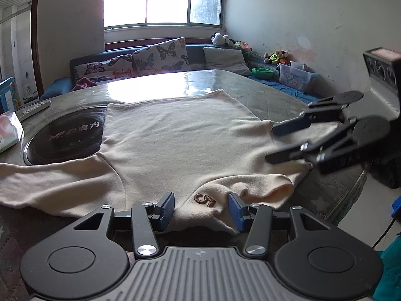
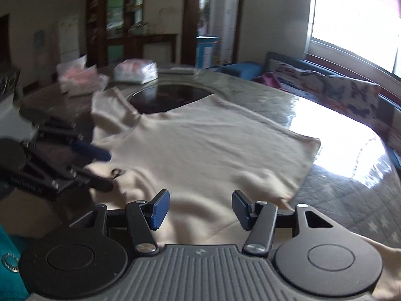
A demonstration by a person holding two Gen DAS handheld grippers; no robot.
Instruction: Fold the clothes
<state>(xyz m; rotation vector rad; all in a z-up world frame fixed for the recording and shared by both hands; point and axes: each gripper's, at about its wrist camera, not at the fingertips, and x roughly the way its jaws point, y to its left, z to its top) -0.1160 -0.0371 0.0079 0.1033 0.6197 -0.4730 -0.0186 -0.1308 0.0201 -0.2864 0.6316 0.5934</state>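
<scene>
Collar end nearest, hem end farthest: the cream sweater (image 1: 180,135) lies flat on the round table (image 1: 270,95), its long axis running from the near edge, where both grippers are, away toward the far edge by the window. The turtleneck collar (image 1: 208,208), marked with a brown embroidered "S" (image 1: 205,200), droops at the near edge. One sleeve (image 1: 50,178) stretches out along the near edge to the left, partly crossing the dark round induction plate (image 1: 65,138) set in the table's middle.

The left gripper (image 1: 201,208) stands released, its jaws spread either side of the collar with cloth between them but not pinched. The right gripper (image 2: 199,209) is likewise unclenched, jaws wide, hovering just over the shoulder area on the sweater's right side; nothing is gripped. In the left wrist view it reaches in from the right, low over the cloth.

Judging by this, the left gripper is nearer the collar and left sleeve, the right one nearer the right shoulder, so a fold would probably start from this near edge. No fold is made yet.
</scene>
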